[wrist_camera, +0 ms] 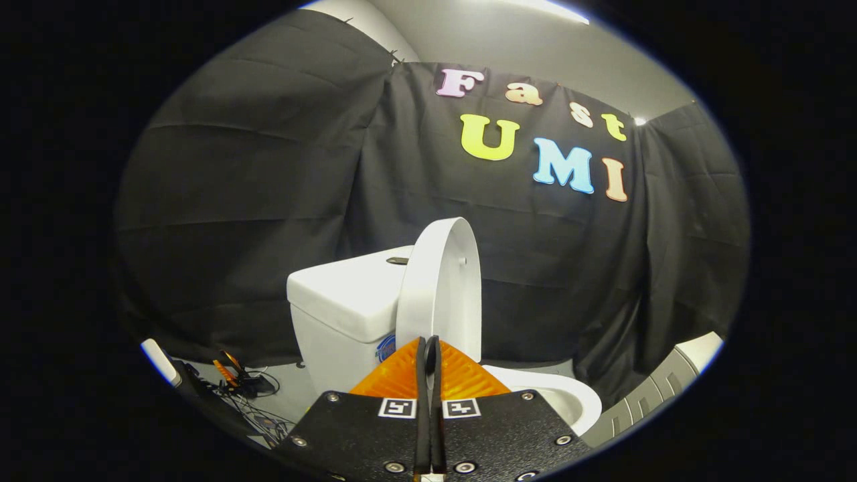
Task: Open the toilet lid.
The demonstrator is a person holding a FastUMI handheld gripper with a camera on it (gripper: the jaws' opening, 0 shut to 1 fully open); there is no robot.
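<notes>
Currently toilet lid (442,288) is up, standing near-vertical and leaning back toward the tank (345,301), seen almost edge-on just ahead of and above the fingertips. Inner face of the lid turns toward the bowl side; a small bumper stud shows on it near the top.

Edges / room: the tank's lid overhangs its body with a rounded front corner. The flush button (398,260) sits on top of the tank, close beside the raised lid. Black cloth wall (254,201) hangs close behind the toilet and wraps round both sides. Open floor beside the tank, with a tangle of cables and small gear (244,391) lying there. A pale ribbed object (659,388) sits beside the bowl on the other side; can't tell what it is.

Containers: toilet bowl (562,395) is uncovered, white rim curving out beyond the fingers. Its inside is mostly hidden by the gripper body, so contents can't be told.

Gripper (428,345): fingers pressed together, tips meeting with no gap, nothing between them. Tips overlap the lid's lower edge in view; whether they touch it can't be told.
</notes>
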